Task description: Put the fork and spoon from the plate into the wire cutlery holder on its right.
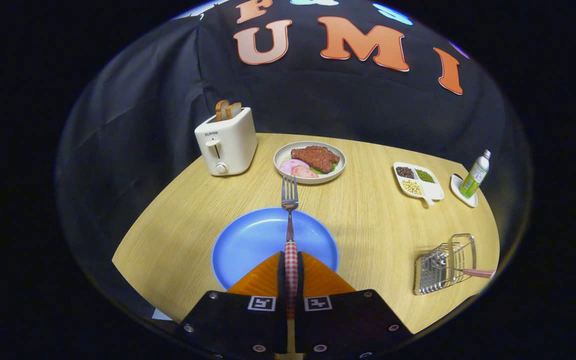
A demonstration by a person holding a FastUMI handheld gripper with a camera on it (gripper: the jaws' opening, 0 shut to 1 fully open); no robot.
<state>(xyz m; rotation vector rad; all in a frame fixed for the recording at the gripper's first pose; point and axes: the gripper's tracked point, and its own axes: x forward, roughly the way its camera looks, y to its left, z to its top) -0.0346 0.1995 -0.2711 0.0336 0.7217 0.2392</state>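
My gripper (291, 270) is shut on the fork (289, 210), both fingers pressing its red-and-white checked handle. The fork sticks straight out ahead of the fingers, tines forward, held above the blue plate (248, 240). The plate lies on the wooden table just under and ahead of the fingers, with nothing else on it. To the right of the plate stands the wire cutlery holder (443, 265). A spoon (470, 272) with the same checked handle rests in the holder, handle sticking out to the right.
Beyond the fork sit a plate of meat and ham (310, 161) and a white toaster (226, 142) with bread slices. Far right are a divided dish of beans (418, 181) and a green bottle (475, 175) on a small saucer. The table edge curves close behind the holder.
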